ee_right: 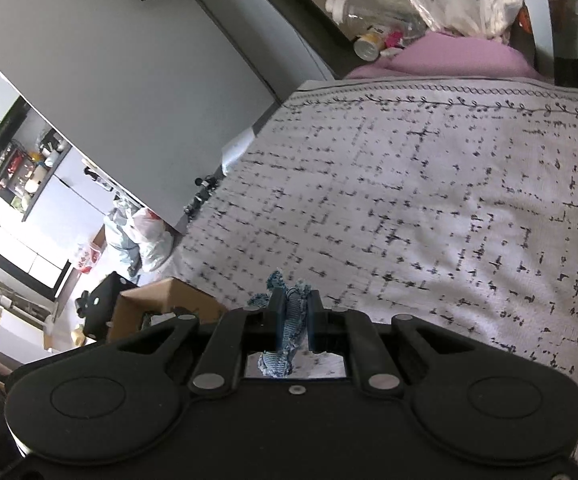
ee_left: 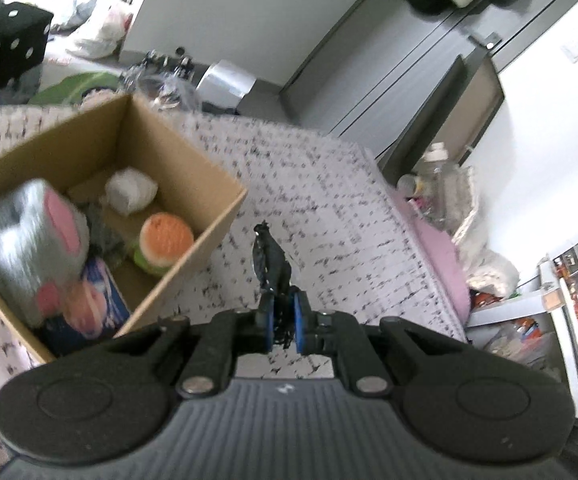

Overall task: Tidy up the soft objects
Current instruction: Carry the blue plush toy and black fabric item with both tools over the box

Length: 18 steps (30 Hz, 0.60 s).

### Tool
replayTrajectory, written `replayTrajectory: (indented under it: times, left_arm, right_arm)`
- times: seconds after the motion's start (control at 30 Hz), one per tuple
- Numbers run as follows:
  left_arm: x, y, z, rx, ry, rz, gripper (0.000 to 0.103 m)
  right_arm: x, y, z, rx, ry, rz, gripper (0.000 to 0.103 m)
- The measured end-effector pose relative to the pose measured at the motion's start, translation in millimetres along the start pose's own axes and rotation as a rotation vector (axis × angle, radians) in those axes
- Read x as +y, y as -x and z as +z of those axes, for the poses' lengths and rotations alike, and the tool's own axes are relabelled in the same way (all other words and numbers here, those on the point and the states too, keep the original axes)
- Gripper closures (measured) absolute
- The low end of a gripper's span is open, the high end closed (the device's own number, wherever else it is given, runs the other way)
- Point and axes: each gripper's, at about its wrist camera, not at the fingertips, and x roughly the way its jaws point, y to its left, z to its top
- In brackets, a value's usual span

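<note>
My left gripper [ee_left: 283, 304] is shut on a black scrap of soft cloth [ee_left: 269, 258] and holds it above the patterned bedspread [ee_left: 329, 208], just right of an open cardboard box [ee_left: 193, 168]. The box holds a grey and pink plush [ee_left: 33, 240], a white soft ball [ee_left: 131, 191], an orange and green plush [ee_left: 165, 240] and a blue and pink item [ee_left: 97, 300]. My right gripper [ee_right: 295, 300] is shut on a blue and white knitted cloth [ee_right: 289, 320] above the bedspread [ee_right: 429, 200]. A corner of the box [ee_right: 157, 300] shows at its left.
A black dice cushion [ee_left: 7, 40] and white bags [ee_left: 101, 28] lie beyond the bed. A pink pillow [ee_right: 449, 56], a plastic bottle [ee_right: 369, 8] and clutter sit at the bed's head. Grey wardrobe doors [ee_left: 389, 60] stand alongside.
</note>
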Motion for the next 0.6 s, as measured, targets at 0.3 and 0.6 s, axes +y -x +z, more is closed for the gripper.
replayTrajectory:
  times: [0.3, 0.6]
  left_arm:
    - [13.0, 22.8, 29.3, -0.019, -0.034, -0.064, 0.094]
    - [49.9, 39.4, 69.4, -0.085, -0.024, -0.060, 0.094]
  right_arm:
    - [47.9, 20.7, 1.4, -0.101, -0.008, 0.025, 0.092]
    - [71.9, 11.1, -18.6, -0.132, -0.046, 0.038, 0.092]
